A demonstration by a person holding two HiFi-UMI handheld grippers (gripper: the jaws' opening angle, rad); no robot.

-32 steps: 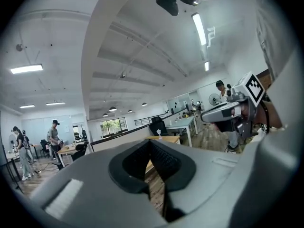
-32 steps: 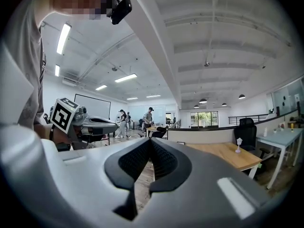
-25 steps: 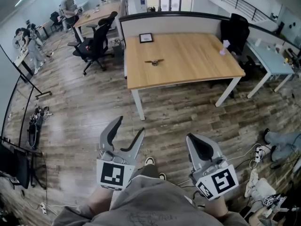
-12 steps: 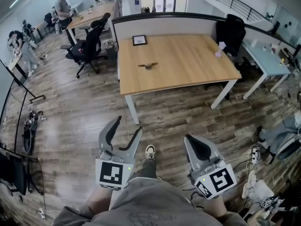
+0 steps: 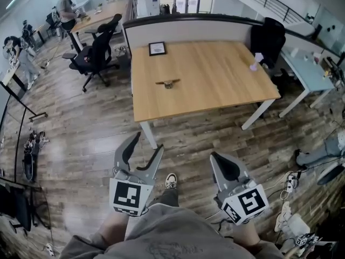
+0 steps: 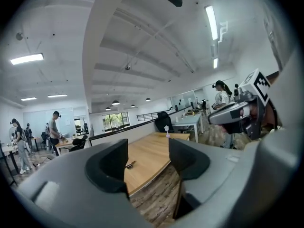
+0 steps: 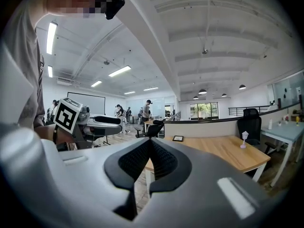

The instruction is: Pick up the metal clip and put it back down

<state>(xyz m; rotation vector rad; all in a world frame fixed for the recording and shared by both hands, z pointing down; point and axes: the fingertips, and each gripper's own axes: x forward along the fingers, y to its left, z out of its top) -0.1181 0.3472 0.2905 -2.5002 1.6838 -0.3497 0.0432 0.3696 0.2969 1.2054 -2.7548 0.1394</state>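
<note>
The metal clip [image 5: 167,83] lies on the wooden table [image 5: 215,74], left of its middle, well ahead of both grippers. My left gripper [image 5: 147,143] is held low over the floor, open, with nothing between its fingers. In the left gripper view the clip [image 6: 129,165] shows small and distant through the gap of the open left gripper [image 6: 148,156]. My right gripper [image 5: 215,156] is held beside it, shut and empty. In the right gripper view the pads of the right gripper [image 7: 149,144] meet, with the table behind them.
A small framed picture [image 5: 157,48] and a small lilac lamp figure [image 5: 255,61] stand on the table. A black office chair [image 5: 94,55] stands left of it, and another black chair [image 5: 268,34] at its far right corner. People stand at the far left. Cables and a power strip [image 5: 289,183] lie on the floor at the right.
The table and clip have drawn slightly nearer and shifted left in the head view. Both grippers keep the same pose, left open and right shut.
</note>
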